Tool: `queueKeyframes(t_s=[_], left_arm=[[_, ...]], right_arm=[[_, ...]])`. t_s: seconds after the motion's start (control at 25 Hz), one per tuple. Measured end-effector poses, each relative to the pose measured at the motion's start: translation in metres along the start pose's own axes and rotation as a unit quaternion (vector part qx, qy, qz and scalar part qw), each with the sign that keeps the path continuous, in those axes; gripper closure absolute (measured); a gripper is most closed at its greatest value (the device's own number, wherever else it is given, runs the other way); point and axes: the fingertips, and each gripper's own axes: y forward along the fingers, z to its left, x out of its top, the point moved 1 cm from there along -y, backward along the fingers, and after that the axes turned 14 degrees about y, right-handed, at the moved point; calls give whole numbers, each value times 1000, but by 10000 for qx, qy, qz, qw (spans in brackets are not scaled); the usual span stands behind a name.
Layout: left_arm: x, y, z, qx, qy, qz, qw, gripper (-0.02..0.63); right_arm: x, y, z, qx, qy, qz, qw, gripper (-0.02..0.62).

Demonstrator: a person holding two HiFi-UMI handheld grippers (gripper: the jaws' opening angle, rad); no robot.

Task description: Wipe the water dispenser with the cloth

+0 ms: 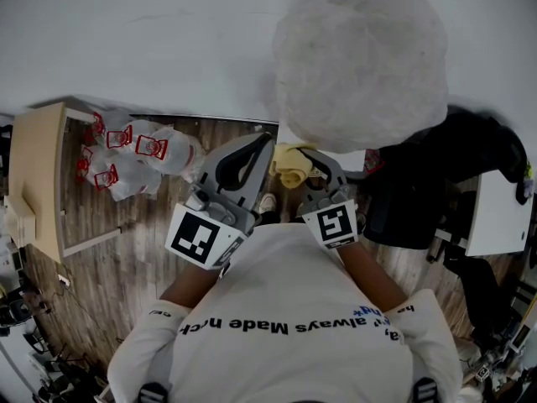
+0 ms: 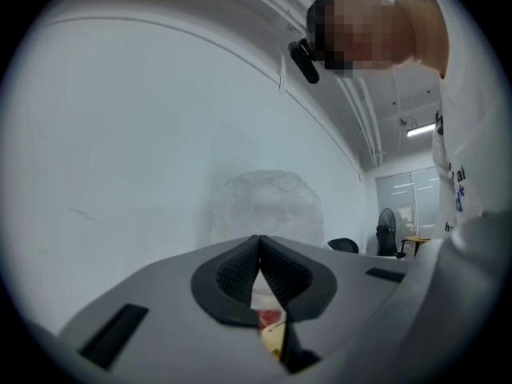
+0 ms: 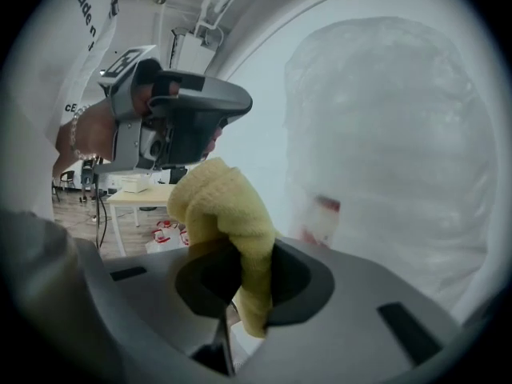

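Right gripper [image 1: 312, 168] [image 3: 248, 254]: jaws clamped on the yellow cloth [image 1: 292, 164] [image 3: 220, 206], which bunches above the jaw tips. Left gripper [image 1: 262, 145] [image 2: 258, 242]: jaw tips pressed together, nothing between them. The cloth sits just beside the lower-left edge of the water dispenser [image 1: 361, 65] [image 3: 392, 150] [image 2: 268, 206], whose top bottle is wrapped in clear plastic. The dispenser stands against the white wall [image 1: 126, 32]. On its left, packed bottles [image 1: 134, 154] lie on the floor beside a wooden table [image 1: 38, 175]. A dark chair [image 1: 436, 183] stands close on its right.
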Motion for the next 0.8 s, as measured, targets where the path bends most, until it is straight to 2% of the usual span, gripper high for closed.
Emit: queueKeyframes(t_s=[0.6, 0.8], left_arm=[[-5, -2, 5, 44, -25, 56, 10000, 588], [-6, -3, 7, 79, -21, 52, 10000, 586]], right_arm=[[-83, 54, -5, -201, -581, 653, 9960, 532], [-109, 76, -12, -311, -626, 885, 9936, 532]])
